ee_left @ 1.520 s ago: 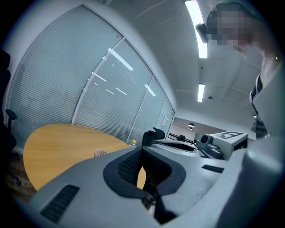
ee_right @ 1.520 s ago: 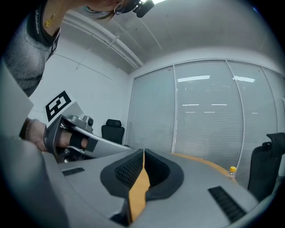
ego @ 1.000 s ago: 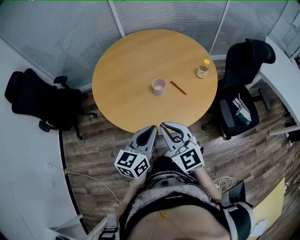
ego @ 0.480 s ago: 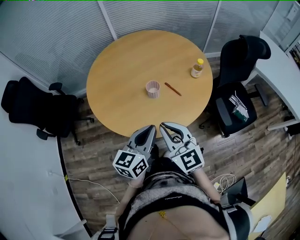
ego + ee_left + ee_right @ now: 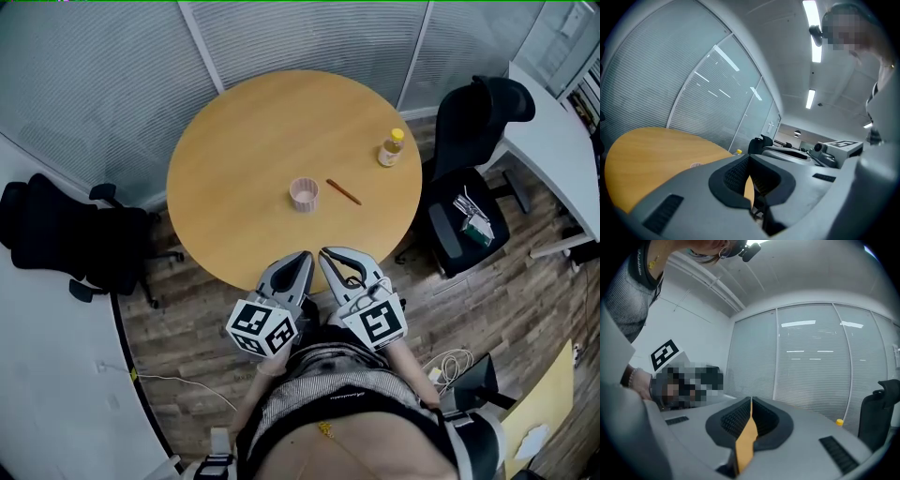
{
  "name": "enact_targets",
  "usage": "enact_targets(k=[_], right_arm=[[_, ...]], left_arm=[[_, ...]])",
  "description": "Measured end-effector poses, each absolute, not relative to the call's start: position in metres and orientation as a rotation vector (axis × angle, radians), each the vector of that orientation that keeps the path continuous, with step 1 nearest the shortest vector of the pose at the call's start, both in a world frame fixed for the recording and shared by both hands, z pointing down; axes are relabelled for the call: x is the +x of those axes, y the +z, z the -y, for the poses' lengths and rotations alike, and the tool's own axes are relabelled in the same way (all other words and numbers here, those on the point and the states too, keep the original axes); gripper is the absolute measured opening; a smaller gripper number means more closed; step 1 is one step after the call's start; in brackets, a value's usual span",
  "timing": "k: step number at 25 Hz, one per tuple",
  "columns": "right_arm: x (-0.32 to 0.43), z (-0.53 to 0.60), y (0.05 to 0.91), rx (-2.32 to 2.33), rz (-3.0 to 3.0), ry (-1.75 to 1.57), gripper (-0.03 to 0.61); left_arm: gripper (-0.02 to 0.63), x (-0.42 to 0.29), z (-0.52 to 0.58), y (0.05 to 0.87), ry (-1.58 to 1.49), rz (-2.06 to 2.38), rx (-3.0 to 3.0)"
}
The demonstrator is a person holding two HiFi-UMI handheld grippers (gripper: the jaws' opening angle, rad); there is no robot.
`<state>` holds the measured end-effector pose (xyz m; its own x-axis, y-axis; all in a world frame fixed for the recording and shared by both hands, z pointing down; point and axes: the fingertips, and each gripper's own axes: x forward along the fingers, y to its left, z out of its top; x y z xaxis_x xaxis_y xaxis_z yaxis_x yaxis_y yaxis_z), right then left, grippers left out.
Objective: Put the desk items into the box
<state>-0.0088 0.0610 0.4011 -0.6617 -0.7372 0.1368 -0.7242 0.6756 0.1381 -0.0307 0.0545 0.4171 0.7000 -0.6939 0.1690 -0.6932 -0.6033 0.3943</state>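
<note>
Left gripper (image 5: 302,257): fingers together, nothing between. Right gripper (image 5: 326,254): same, shut and empty; both sit side by side at the near worktop (image 5: 234,141) edge, close to the body. Ahead of the fingers, well apart: pink cup (image 5: 304,194), upright; thin brown stick (image 5: 343,191) just right of it, lying flat; yellow-capped bottle (image 5: 391,148) farther ahead-right, near the rim. No box in view. Judged step: approach for first pick. Rec.: locate the box first; open fingers before arrival; take the cup by its wall; cross the stick's length, fingers low.
</note>
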Motion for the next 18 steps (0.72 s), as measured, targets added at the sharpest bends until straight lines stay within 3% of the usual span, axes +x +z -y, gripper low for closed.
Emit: enact_targets(k=[18], right_arm=[[-0.036,0.017,0.411,1.307,2.627,-0.099,0.025]], left_arm=[[0.002,-0.055,0.026,0.431,0.033,0.915,2.513]])
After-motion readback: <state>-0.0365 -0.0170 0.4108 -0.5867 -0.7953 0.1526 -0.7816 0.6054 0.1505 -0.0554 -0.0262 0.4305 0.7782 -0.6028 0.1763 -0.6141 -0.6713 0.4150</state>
